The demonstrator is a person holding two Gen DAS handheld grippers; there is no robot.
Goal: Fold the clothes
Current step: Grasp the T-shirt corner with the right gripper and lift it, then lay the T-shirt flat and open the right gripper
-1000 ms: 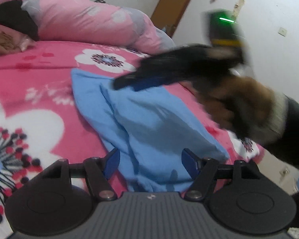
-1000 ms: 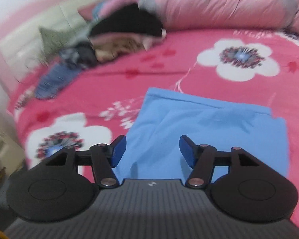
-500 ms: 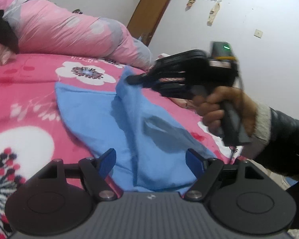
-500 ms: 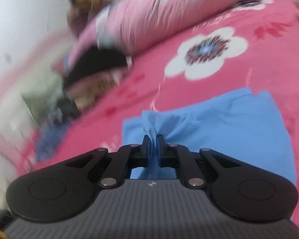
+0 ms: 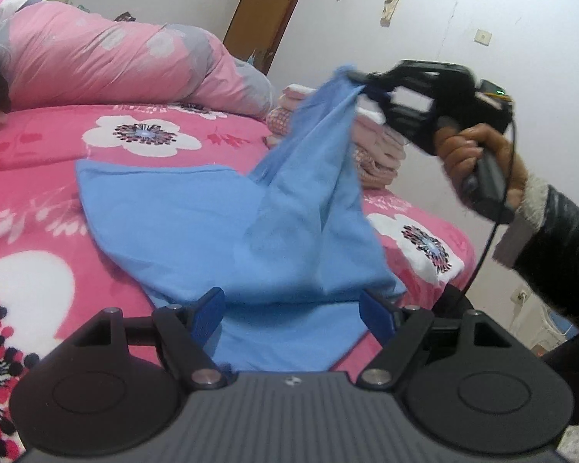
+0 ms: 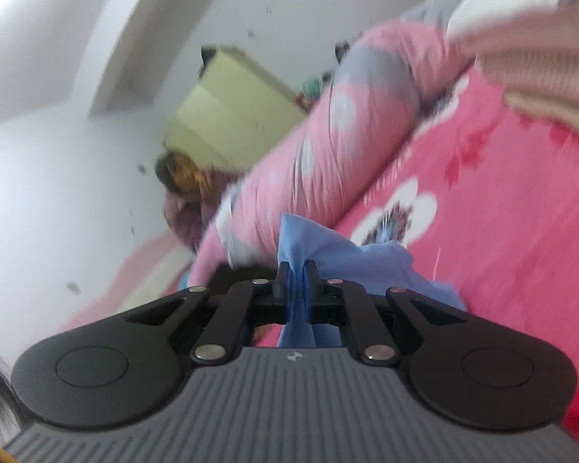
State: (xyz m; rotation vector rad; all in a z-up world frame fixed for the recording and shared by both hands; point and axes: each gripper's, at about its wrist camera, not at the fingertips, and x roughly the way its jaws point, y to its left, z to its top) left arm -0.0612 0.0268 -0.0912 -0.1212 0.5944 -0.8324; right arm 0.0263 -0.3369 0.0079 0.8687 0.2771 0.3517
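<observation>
From the left wrist camera, a blue garment [image 5: 227, 231] lay partly spread on a bed covered with a pink floral blanket [image 5: 38, 177], one corner of it drawn up off the bed toward the right. The right gripper [image 5: 361, 87], held in a person's right hand [image 5: 478, 158] emerging from a dark sleeve with a pale cuff [image 5: 559, 247], had its jaws pressed together on that raised corner, and the cloth hung from it in a loose, draped fold down to the bed. The left gripper [image 5: 291, 308] sat low in the foreground with its jaws apart, its blue pads on either side of the garment's near edge without pressing on it. A rolled pink quilt [image 5: 108, 61] ran along the far side of the bed, a stack of pale folded clothes [image 5: 370, 146] sat behind the lifted cloth, and a brown door [image 5: 274, 4] stood in the white wall beyond.

From the right wrist camera, tilted and blurred, the right gripper [image 6: 298, 281] showed its jaws clamped on a bunched corner of the blue garment [image 6: 351, 262], which rose above the pads and trailed below them. The pink quilt [image 6: 328, 162] and the floral blanket [image 6: 501, 231] slanted across the background, with pale knitted clothes [image 6: 540, 65] at upper right.
</observation>
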